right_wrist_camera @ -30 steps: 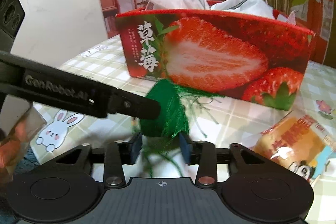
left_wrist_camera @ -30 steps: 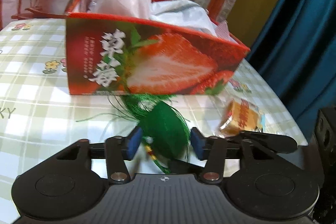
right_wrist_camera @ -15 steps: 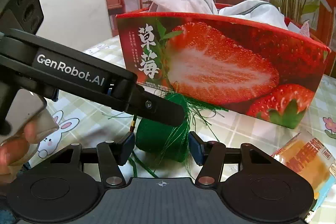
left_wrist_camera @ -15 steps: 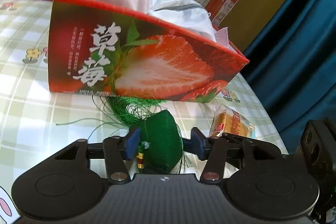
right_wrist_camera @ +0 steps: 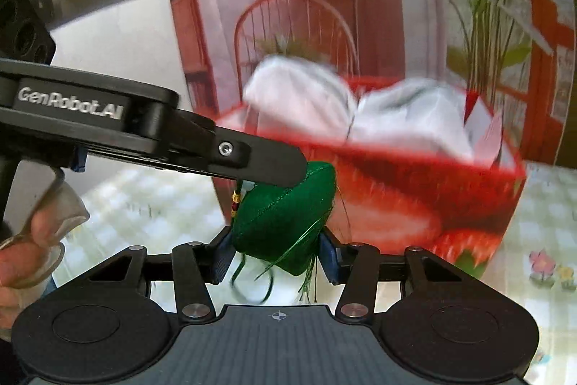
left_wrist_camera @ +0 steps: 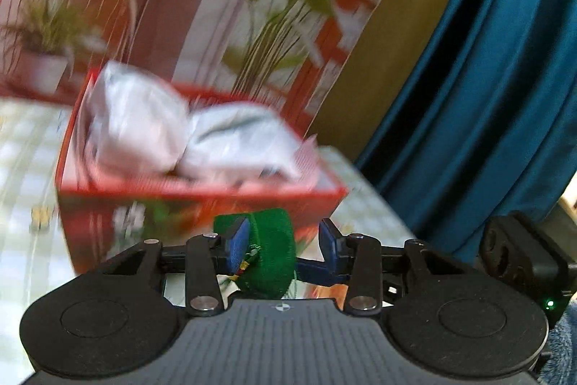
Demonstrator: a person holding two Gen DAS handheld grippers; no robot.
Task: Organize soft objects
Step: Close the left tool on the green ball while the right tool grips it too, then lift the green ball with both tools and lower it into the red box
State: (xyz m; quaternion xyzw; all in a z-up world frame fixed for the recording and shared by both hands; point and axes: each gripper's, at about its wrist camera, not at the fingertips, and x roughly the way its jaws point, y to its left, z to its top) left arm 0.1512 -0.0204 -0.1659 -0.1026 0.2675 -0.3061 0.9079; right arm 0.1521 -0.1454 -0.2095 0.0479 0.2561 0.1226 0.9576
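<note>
So the green tasselled sachet (right_wrist_camera: 285, 219) is up off the desk (right_wrist_camera: 548, 230), sitting between the pads of the right tool (right_wrist_camera: 276, 257), which look closed in on its sides. The left tool (left_wrist_camera: 283, 249) is in on it too: in the right wrist view one black finger (right_wrist_camera: 252, 159) comes in from 9 o'clock and presses on the sachet's top. From the left wrist view, the left pad touches the sachet (left_wrist_camera: 268, 253) but there's a visible gap to the right pad, so I honestly can't tell if that one is gripping or just steadying. Loose green threads dangle below.

Behind it at 12 o'clock is the red strawberry box (right_wrist_camera: 396, 201), blurry from motion, with two white cloth bundles (right_wrist_camera: 303, 92) already stuffed inside and poking over the rim. So my read: a good chunk is done, the sachet is mid-carry, still short of the box's rim. What's left is getting it over that front wall and dropping it in.
</note>
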